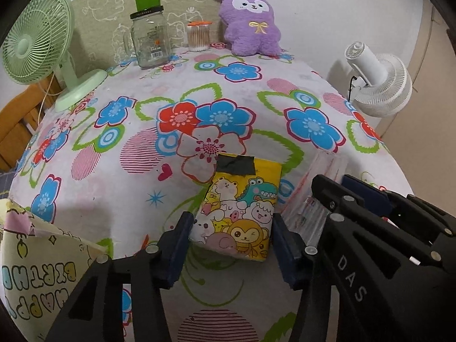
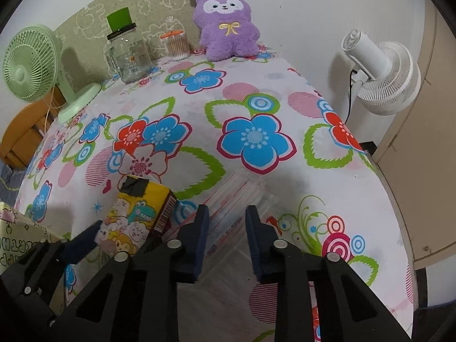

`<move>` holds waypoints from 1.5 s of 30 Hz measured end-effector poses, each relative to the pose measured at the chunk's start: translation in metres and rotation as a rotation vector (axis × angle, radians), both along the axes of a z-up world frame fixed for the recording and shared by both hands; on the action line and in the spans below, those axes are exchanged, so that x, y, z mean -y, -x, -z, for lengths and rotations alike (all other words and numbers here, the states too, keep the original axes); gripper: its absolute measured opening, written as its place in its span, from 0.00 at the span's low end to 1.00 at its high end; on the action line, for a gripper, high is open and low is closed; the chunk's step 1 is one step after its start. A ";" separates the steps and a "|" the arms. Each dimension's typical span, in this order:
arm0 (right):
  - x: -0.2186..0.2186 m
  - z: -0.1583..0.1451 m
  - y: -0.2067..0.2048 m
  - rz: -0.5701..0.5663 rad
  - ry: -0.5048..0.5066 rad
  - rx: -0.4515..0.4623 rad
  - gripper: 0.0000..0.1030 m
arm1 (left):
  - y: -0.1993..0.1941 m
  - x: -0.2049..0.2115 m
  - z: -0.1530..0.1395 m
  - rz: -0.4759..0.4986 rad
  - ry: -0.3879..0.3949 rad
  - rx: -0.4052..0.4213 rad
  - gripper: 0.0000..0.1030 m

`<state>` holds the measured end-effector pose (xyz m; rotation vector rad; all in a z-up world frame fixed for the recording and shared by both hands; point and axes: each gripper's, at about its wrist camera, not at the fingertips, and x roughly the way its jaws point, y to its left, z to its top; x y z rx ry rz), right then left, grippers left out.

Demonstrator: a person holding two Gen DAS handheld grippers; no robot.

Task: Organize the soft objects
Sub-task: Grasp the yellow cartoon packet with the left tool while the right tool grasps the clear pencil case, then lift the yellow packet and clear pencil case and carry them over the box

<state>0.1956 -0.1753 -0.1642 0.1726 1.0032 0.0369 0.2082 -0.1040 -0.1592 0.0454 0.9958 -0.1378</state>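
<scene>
Mid-table lies open — green fan (image 1: 37, 37), jar (image 1: 149, 40) and purple plush (image 1: 250, 22) crowd the far edge.

Yellow cartoon-animal tissue pack (image 1: 242, 211), purple plush (image 1: 250, 22), floral cloth (image 1: 142, 171).

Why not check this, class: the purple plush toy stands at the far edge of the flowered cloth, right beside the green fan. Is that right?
Not quite. The purple plush toy does stand at the far edge of the flowered cloth, but beside the swab box, not the green fan. The left wrist view shows it.
</scene>
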 end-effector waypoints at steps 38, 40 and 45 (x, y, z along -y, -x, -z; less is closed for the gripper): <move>0.000 -0.056 0.059 -0.014 0.022 0.121 0.11 | 0.060 0.001 -0.052 0.050 0.013 0.121 0.48; -0.001 -0.062 0.064 -0.014 0.025 0.132 0.11 | 0.064 -0.001 -0.057 0.052 0.015 0.137 0.48; -0.002 -0.074 0.076 -0.013 0.033 0.162 0.11 | 0.075 -0.002 -0.067 0.057 0.020 0.165 0.48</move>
